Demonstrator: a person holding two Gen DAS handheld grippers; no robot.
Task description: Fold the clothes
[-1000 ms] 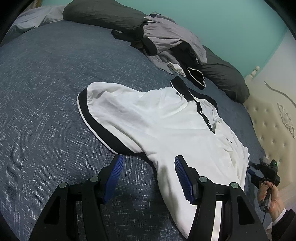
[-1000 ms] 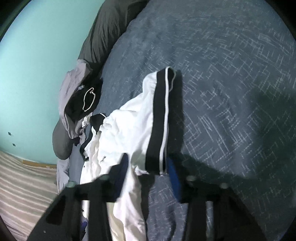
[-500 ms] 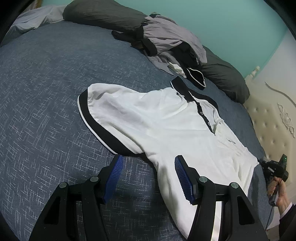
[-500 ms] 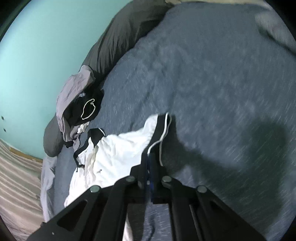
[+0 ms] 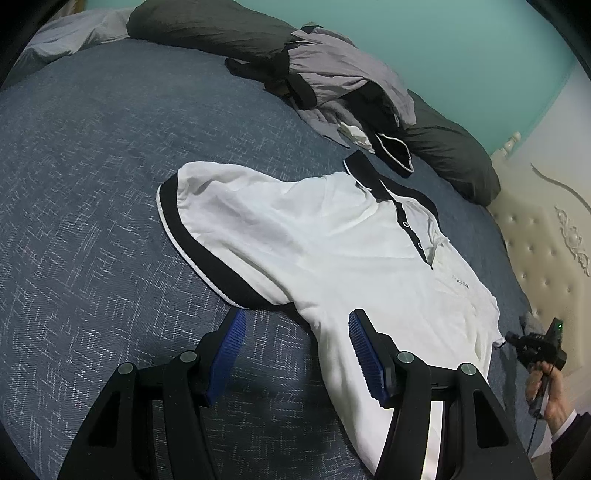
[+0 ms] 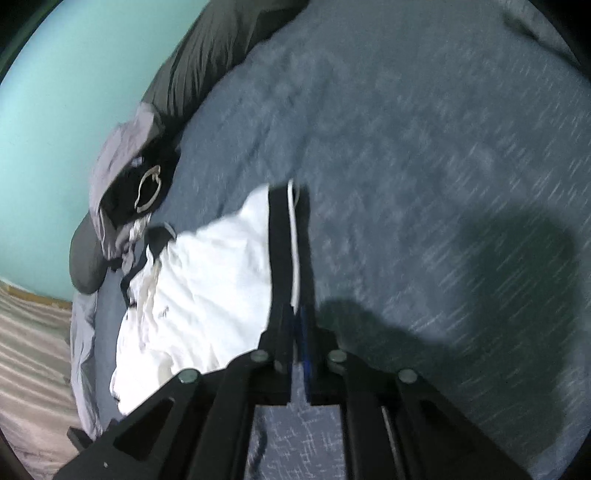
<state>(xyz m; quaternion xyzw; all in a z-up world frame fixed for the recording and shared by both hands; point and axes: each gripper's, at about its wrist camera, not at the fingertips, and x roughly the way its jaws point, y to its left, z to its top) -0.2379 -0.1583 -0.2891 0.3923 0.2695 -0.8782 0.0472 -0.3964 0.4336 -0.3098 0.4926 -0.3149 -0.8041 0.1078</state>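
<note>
Nearest in the left wrist view, the left tongs (image 5: 295, 350) stand apart over the bed (image 5: 92, 184), gripping nothing; the right-hand pad hovers over the side of the white polo shirt (image 5: 332, 251), the left-hand pad over bare blue cover just short of the black sleeve band (image 5: 207, 251). The shirt lies face up across the middle of the bed, collar toward the pillow edge, one sleeve spread out flat and its lower part running down under the tongs.

In the right wrist view, the right tongs (image 6: 297, 321) are pressed together on the black band of the shirt's other sleeve (image 6: 288, 240), the cloth pinched between the blue pads and lifted a little off the cover. From the left view the same tongs show small at the bed's right edge, a hand (image 5: 546, 384) on the handle.

The step in hand looks like the first fold — that sleeve is gripped and ready to be carried inward. The next move calls for bringing it across the chest toward the placket without dragging the body, then letting go once it lies flat; the left tongs seem well placed to pin or take the near side.

Farther off, by the pillows (image 5: 207, 29) along the far edge, a heap of grey and black clothes (image 5: 343, 77) waits.
</note>
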